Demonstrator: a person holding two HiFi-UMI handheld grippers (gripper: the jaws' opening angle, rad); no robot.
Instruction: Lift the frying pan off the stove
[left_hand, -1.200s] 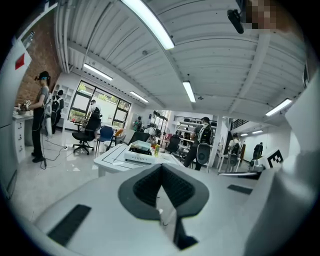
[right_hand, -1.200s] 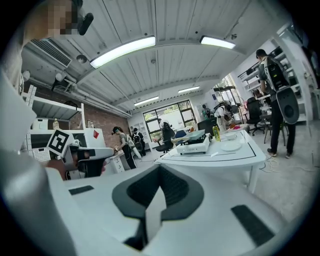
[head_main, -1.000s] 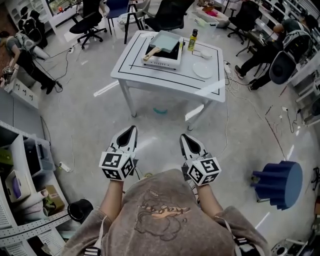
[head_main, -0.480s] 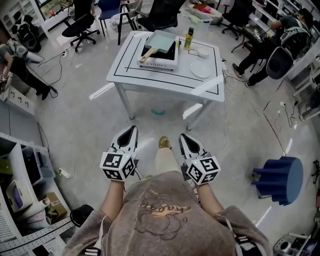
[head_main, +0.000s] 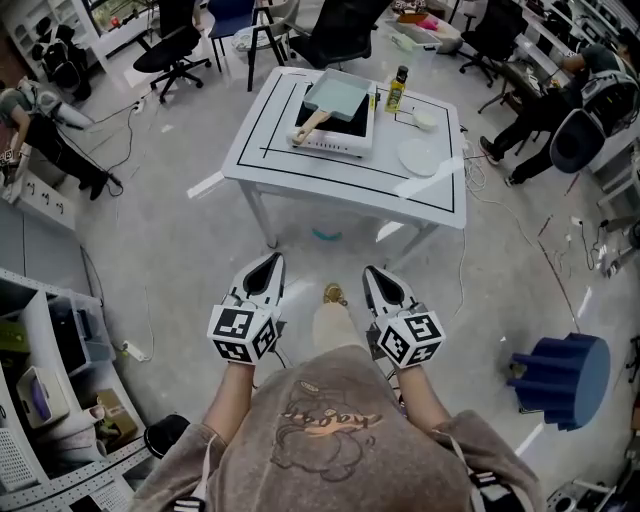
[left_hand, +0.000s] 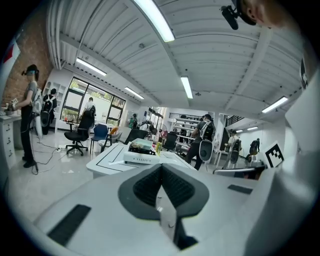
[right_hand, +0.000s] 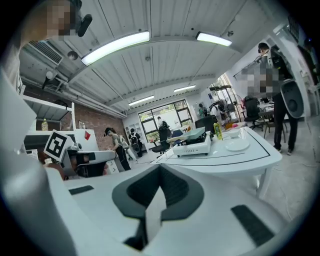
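A square pale-teal frying pan (head_main: 340, 94) with a wooden handle (head_main: 307, 123) sits on a white tabletop stove (head_main: 335, 128) at the far side of a white table (head_main: 330, 175). Both grippers hang well short of the table, over the floor. My left gripper (head_main: 268, 263) is shut with nothing in it, and my right gripper (head_main: 376, 273) is shut and empty too. In the left gripper view, the stove (left_hand: 141, 158) and pan (left_hand: 143, 145) lie far ahead past the gripper (left_hand: 161, 168). In the right gripper view, they show as the stove (right_hand: 193, 148) and pan (right_hand: 192, 134) beyond the gripper (right_hand: 160, 169).
On the table right of the stove stand a yellow bottle (head_main: 397, 90), a small bowl (head_main: 425, 118) and a white plate (head_main: 418, 156). Office chairs (head_main: 175, 45) and seated people ring the table. A blue stool (head_main: 560, 368) is at the right, shelving (head_main: 40, 330) at the left.
Both grippers have been carried forward towards the table, which now looks nearer in the head view. A shoe now shows between the grippers. Both stay shut.
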